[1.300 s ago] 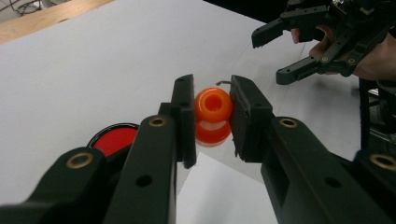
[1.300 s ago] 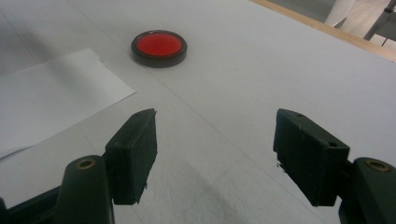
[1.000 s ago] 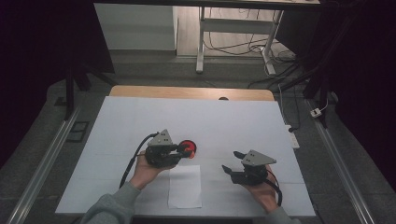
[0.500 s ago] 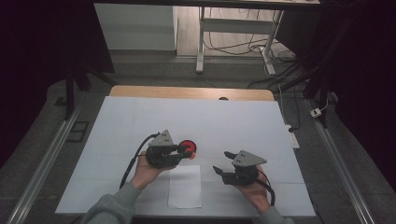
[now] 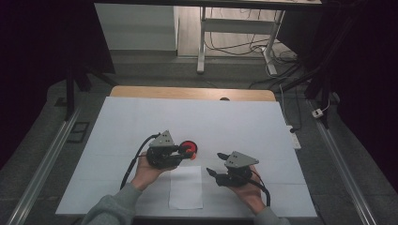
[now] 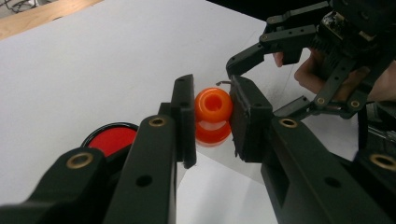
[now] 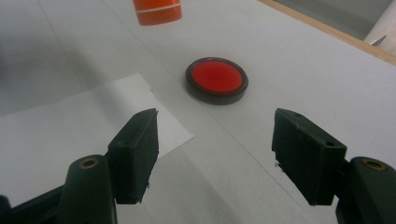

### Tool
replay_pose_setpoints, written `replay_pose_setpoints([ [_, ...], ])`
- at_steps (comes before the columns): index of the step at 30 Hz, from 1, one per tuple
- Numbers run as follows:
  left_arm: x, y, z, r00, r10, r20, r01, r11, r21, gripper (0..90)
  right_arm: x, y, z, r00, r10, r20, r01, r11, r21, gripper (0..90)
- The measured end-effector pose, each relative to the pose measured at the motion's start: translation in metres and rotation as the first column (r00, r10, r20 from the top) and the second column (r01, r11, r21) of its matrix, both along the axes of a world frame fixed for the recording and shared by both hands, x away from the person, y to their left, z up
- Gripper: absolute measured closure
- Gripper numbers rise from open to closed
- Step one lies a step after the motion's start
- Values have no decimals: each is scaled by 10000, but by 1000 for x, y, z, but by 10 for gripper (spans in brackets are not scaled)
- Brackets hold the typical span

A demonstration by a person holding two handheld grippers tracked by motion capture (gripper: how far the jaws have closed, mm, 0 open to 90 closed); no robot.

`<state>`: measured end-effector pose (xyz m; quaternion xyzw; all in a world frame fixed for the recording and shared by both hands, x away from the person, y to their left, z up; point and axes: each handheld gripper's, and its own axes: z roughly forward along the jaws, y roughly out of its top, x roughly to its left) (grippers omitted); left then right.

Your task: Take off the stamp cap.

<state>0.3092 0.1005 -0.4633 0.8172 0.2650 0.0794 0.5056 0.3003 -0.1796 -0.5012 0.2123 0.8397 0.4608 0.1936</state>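
Note:
My left gripper (image 6: 211, 111) is shut on a small orange plastic piece (image 6: 213, 103) with a hole in its top, held just above the table. A red disc with a black rim (image 6: 112, 138) lies flat on the white table beside it, and it sits by the left gripper's jaws (image 5: 190, 146) in the high view. My right gripper (image 7: 215, 140) stands open with nothing between its jaws, which point at the red disc (image 7: 216, 79) a short way ahead. The orange piece (image 7: 157, 11) hangs at the top of that view. From above, the right gripper (image 5: 215, 163) is right of the paper.
A white sheet of paper (image 5: 186, 187) lies near the table's front edge between my hands. The white table cover (image 5: 225, 122) stretches away to a wooden strip (image 5: 187, 93) at the far edge. A desk frame and cables (image 5: 234, 42) stand on the floor beyond.
My right gripper has moved left toward the paper and the red disc, jaws still open. The left gripper and the orange piece have stayed put.

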Motion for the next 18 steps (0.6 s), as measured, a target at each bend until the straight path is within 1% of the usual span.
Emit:
replay_pose_setpoints([
  [1, 0, 0, 0, 10000, -3, -3, 3, 10000, 6, 721, 0, 2, -1, 10000, 28, -12, -28, 10000, 74, 313],
  [2, 0, 0, 0, 10000, -5, -7, 5, 10000, 11, 721, 0, 3, -1, 10000, 35, -17, -35, 10000, 7, 313],
  [5, 0, 0, -1, 10000, 0, -45, 0, 10000, -7, 721, 0, 5, -1, 9999, 103, -32, -103, 9999, 3, 313],
  [6, 0, 0, -1, 10000, -2, -52, 2, 10000, -11, 721, 0, 7, -1, 9999, 133, -33, -133, 9999, 82, 313],
  [8, 0, -1, -2, 10000, -25, -54, 25, 10000, 11, 721, -1, 8, -1, 9999, 127, -12, -127, 9999, -4, 313],
  [10, 0, -1, -2, 10000, -30, -67, 30, 10000, 17, 721, 0, 10, -1, 9998, 201, -39, -201, 9998, 69, 313],
  [18, 0, -3, -3, 9999, -92, -103, 92, 10000, -17, 721, 0, 19, -3, 9992, 388, -52, -388, 9992, 19, 316],
])
